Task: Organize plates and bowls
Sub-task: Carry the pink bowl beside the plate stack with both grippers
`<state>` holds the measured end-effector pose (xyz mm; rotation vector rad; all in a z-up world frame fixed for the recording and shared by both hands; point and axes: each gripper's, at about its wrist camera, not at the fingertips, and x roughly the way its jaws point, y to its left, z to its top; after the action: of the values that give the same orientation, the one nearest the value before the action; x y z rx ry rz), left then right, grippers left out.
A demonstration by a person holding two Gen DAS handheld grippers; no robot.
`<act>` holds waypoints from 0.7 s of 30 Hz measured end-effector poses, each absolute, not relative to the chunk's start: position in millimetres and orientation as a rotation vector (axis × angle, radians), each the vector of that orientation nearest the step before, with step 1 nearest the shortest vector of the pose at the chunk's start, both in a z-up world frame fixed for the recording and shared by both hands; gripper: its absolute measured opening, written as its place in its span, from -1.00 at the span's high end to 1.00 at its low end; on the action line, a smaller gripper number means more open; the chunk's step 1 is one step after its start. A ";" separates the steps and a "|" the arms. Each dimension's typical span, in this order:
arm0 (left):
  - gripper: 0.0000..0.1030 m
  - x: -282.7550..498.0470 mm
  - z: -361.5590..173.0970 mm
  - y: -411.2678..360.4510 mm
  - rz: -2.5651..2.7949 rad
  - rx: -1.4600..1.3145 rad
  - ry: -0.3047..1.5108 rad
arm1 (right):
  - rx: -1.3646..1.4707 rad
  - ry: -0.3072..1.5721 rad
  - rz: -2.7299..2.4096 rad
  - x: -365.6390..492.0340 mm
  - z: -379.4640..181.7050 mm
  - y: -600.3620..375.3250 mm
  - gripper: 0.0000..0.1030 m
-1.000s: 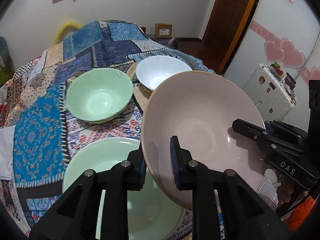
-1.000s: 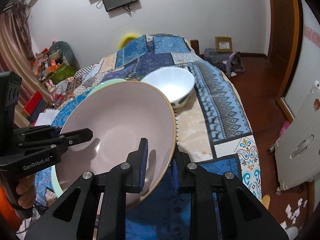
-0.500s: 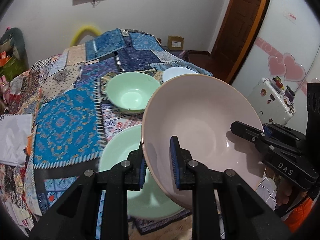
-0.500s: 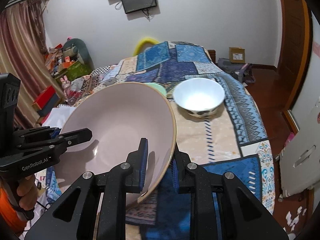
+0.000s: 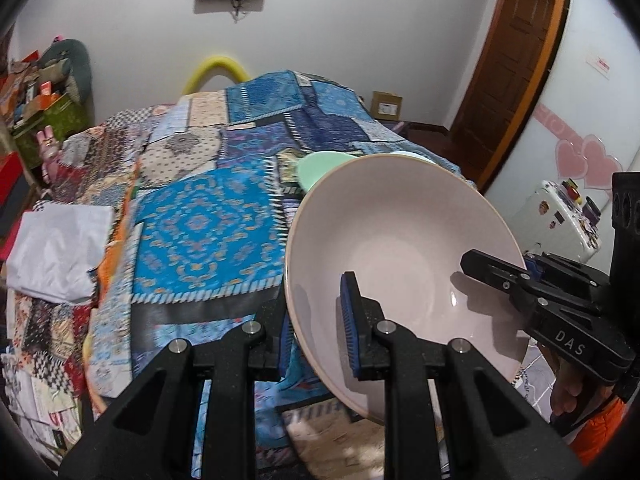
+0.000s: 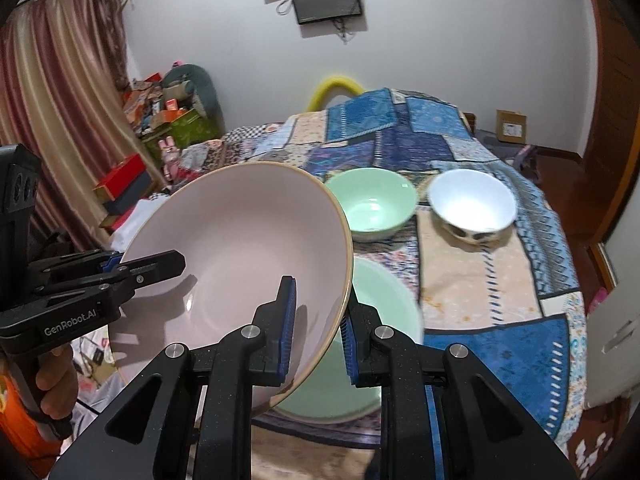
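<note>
A large pale pink bowl (image 5: 404, 248) (image 6: 240, 248) is held in the air, tilted, above the patchwork tablecloth. My left gripper (image 5: 316, 332) is shut on its left rim. My right gripper (image 6: 318, 332) is shut on its opposite rim and also shows in the left wrist view (image 5: 532, 276). Under the bowl lies a wide green plate (image 6: 380, 320). Behind it stand a small green bowl (image 6: 372, 204) and a white bowl (image 6: 472, 204). In the left wrist view only the green bowl's rim (image 5: 320, 164) shows above the pink one.
The patchwork tablecloth (image 5: 208, 220) covers the table. A white cloth (image 5: 60, 248) lies at its left edge. Boxes and clutter (image 6: 168, 120) stand by the curtain. A door (image 5: 516, 52) and a white cabinet (image 5: 560, 216) stand at the right.
Both grippers have lifted the pink bowl up and back from the table. The green plate beneath it and the two small bowls now look farther away.
</note>
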<state>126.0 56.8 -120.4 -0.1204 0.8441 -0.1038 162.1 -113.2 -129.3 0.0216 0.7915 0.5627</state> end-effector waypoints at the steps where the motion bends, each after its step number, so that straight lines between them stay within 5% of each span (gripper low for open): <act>1: 0.59 122.5 -119.8 63.0 -0.093 -0.124 0.842 | 0.021 0.791 0.571 160.9 -129.4 -109.0 0.63; 21: 0.59 88.5 -155.2 168.4 0.101 -0.206 0.918 | -0.016 0.857 0.768 164.5 -155.7 -12.3 0.63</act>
<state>88.5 168.4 -155.2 -0.2055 0.9180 0.1014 164.5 -12.3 -155.7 -0.0156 0.8573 0.7677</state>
